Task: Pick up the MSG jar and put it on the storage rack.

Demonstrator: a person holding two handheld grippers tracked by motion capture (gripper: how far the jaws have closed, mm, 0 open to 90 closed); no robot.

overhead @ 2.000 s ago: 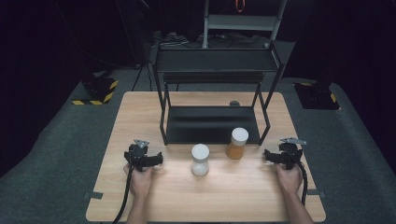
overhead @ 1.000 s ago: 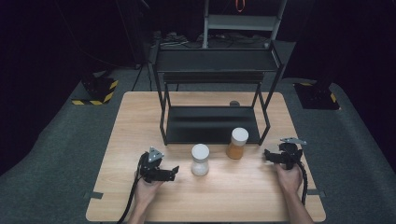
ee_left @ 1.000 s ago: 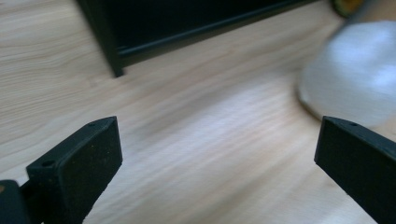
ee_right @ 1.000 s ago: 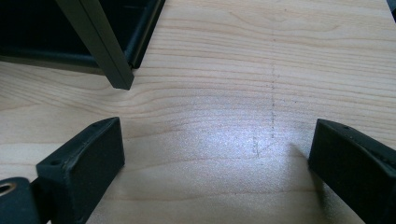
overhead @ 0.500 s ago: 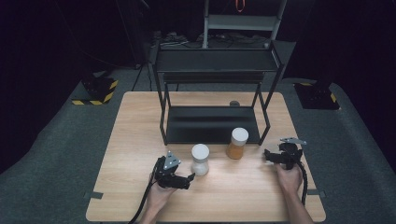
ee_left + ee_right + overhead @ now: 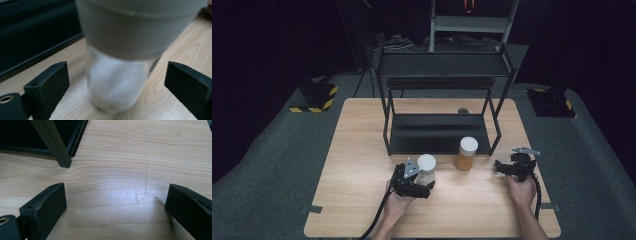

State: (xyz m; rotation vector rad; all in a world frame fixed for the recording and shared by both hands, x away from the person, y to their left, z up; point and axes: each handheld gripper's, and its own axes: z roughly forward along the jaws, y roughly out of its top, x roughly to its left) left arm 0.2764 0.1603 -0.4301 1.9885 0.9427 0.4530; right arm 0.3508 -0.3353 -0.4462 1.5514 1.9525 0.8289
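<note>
Closing in w/ left gripper [image 6: 426, 189] on clear glass jar of white powder w/ white lid [image 6: 426, 170], upright on wooden counter [image 6: 362, 150] before black shelf rack [image 6: 439, 132], jaws just narrowing, pads not yet touching; next: squeeze, lift; right gripper [image 6: 502, 167] idle, wide.

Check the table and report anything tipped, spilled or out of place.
Nothing stands out. The white-capped jar and the orange jar both stand upright on the table before the black shelf rack, with no spill around them.
</note>
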